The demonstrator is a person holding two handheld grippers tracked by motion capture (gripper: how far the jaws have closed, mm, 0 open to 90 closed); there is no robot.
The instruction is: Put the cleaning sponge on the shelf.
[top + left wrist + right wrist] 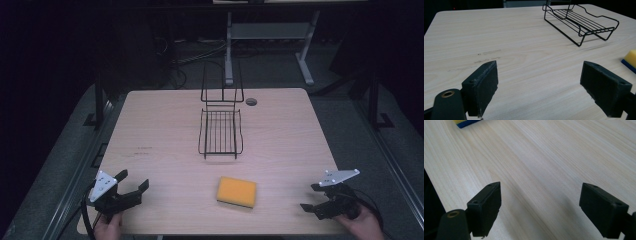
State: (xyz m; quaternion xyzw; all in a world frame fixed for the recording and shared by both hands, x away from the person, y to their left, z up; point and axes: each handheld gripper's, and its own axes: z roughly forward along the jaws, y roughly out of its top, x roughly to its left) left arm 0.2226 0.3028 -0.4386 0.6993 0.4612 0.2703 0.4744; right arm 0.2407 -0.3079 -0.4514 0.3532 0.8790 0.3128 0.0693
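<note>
Two hand-held black grippers rest low at the near corners of the pale wooden table (165, 120), the left gripper (134, 181) and right gripper (313, 196) each angled inward with jaws spread wide, holding nothing. One yellow rectangular sponge with a blue underside (236, 191) lies between them, and one black wire rack (220, 131) stands beyond it, mid-table.

table (165, 130): pale matt wood grain | rack (220, 131): black wire (glossy) | sponge (236, 191): yellow foam

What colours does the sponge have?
The sponge is yellow-orange on top with a blue layer underneath; the blue shows best in the left gripper view.
</note>
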